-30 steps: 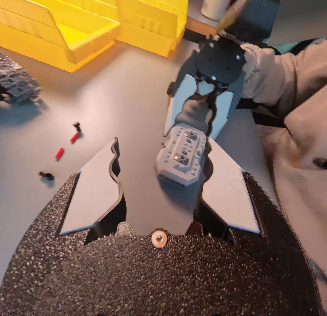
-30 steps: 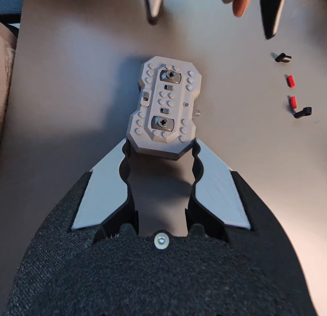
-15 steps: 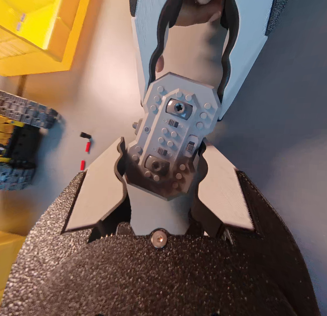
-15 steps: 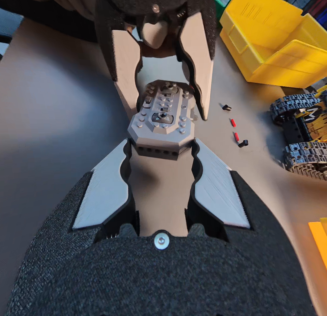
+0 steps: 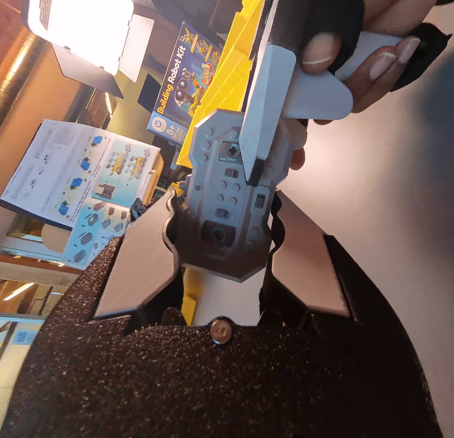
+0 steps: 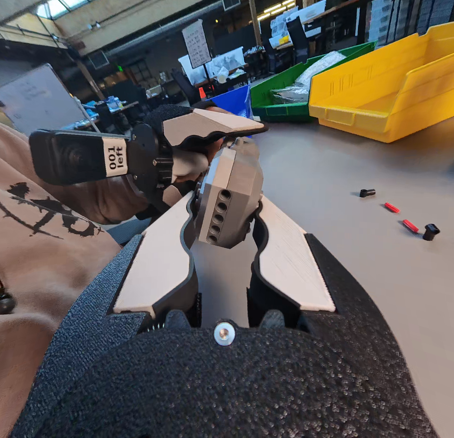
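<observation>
Both tongs, left tongs (image 5: 223, 232) and right tongs (image 6: 224, 215), clamp the rigid grey battery box (image 6: 228, 200) at opposite ends; it appears stiff, smooth-sided.

A large workshop hall: skylights (image 6: 61, 6) overhead, cluttered work tables (image 6: 221, 65) behind, a whiteboard (image 6: 36, 99) left, a grey bench (image 6: 344, 254) in front.

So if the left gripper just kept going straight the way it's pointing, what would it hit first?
Nothing new: the left gripper already clamps the grey battery box. Straight beyond it sits the right gripper, whose finger lies across the box's far end, so that would probably come first.
</observation>
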`<state>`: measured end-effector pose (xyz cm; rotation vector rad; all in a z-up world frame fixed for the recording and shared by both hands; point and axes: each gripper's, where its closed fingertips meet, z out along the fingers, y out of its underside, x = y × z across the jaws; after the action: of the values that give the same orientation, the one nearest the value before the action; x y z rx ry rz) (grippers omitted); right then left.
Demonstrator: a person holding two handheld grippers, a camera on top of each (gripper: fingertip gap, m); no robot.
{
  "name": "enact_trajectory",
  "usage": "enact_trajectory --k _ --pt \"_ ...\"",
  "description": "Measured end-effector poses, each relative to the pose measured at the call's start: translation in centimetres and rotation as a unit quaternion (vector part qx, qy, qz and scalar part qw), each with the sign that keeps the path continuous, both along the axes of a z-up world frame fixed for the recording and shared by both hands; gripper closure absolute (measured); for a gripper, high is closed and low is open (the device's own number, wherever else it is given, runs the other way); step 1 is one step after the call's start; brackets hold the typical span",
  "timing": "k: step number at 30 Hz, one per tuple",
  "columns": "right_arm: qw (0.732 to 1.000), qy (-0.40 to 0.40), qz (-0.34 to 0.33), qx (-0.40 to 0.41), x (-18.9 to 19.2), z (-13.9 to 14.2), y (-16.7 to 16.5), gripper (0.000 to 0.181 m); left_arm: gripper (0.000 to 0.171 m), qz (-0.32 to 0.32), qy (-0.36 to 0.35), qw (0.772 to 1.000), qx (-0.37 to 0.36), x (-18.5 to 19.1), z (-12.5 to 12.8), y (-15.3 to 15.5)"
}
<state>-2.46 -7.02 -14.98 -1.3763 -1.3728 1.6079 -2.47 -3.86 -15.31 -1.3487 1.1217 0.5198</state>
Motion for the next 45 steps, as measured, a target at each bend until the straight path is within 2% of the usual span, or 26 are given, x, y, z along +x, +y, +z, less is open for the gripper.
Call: enact_trajectory --k 2,4,6,7,10,12,14,15,17,19,21,22,23,26,29,30,32,34,37,40,43,45 --pt "1.000 0.008 0.000 -0.017 0.2 0.3 0.2 0.138 0.093 -0.013 -0.044 0.999 -0.025 0.2 0.2 0.0" --pt "1.000 0.022 -0.003 -0.012 0.7 1.0 0.7 0.138 0.081 -0.021 -0.128 0.990 -0.062 -0.2 1.5 -0.4" --pt "0.998 0.052 -0.012 -0.018 1.4 2.4 1.4 0.138 0.081 -0.041 -0.227 0.969 -0.089 -1.1 3.8 -1.2" --pt "0.998 0.062 -0.015 -0.017 1.8 2.9 1.6 0.138 0.088 -0.046 -0.271 0.957 -0.091 -2.1 4.9 -1.6" --pt "0.998 0.057 -0.036 0.003 2.3 2.7 2.4 0.138 0.090 -0.037 -0.374 0.921 -0.101 -6.8 8.1 -2.4" --pt "0.998 0.050 -0.035 0.006 2.5 2.2 2.4 0.138 0.092 0.025 -0.386 0.917 -0.097 -11.8 9.8 -2.8" --pt "0.999 0.042 -0.032 0.005 2.4 1.8 2.3 0.138 0.094 0.144 -0.346 0.921 -0.104 -19.0 10.6 -3.5" --pt "0.999 0.040 -0.029 0.002 2.4 1.8 2.3 0.138 0.093 0.219 -0.320 0.914 -0.119 -23.3 10.4 -4.2" --pt "0.999 0.037 -0.026 -0.003 2.2 1.7 2.3 0.138 0.092 0.359 -0.260 0.881 -0.167 -32.1 8.8 -6.6" --pt "0.999 0.032 -0.026 -0.002 2.0 1.6 2.4 0.138 0.089 0.442 -0.248 0.821 -0.263 -38.6 5.2 -9.7" --pt "0.999 0.029 -0.022 0.000 2.0 1.5 2.2 0.138 0.091 0.515 -0.219 0.762 -0.327 -44.2 1.3 -13.0" --pt "0.999 0.027 -0.021 0.003 2.0 1.4 2.1 0.138 0.090 0.537 -0.204 0.738 -0.354 -46.0 -0.6 -14.5" --pt "0.999 0.026 -0.021 0.007 2.1 1.4 2.0 0.138 0.092 0.546 -0.195 0.726 -0.371 -47.1 -2.0 -15.3" --pt "0.999 0.021 -0.027 0.010 2.4 1.1 2.2 0.137 0.098 0.560 -0.162 0.708 -0.399 -49.0 -4.8 -16.3" --pt "0.999 0.013 -0.039 0.009 2.5 0.9 2.8 0.137 0.095 0.565 -0.145 0.670 -0.459 -49.5 -8.2 -17.4" --pt "0.999 0.012 -0.042 0.009 2.5 0.8 3.0 0.137 0.105 0.572 -0.117 0.671 -0.457 -50.1 -8.7 -17.5" --pt "0.999 0.010 -0.046 0.012 2.6 0.7 3.1 0.137 0.134 0.575 -0.080 0.668 -0.465 -50.6 -9.3 -17.9" --pt "0.999 0.007 -0.048 0.013 2.6 0.6 3.3 0.137 0.167 0.571 -0.071 0.685 -0.447 -50.5 -8.8 -17.2" --pt "0.999 -0.002 -0.050 0.018 2.5 0.1 3.5 0.137 0.169 0.570 -0.063 0.693 -0.437 -50.3 -7.3 -17.0" --pt "0.999 -0.002 -0.046 0.007 2.4 0.1 3.3 0.137 0.170 0.558 -0.089 0.703 -0.431 -49.5 -5.5 -16.8" --pt "0.999 0.002 -0.043 -0.003 2.4 0.2 3.3 0.137 0.170 0.508 -0.212 0.721 -0.421 -47.8 -2.3 -16.2" --pt "0.999 0.003 -0.042 -0.008 2.4 0.3 3.3 0.137 0.169 0.434 -0.326 0.726 -0.423 -46.1 0.5 -15.8"
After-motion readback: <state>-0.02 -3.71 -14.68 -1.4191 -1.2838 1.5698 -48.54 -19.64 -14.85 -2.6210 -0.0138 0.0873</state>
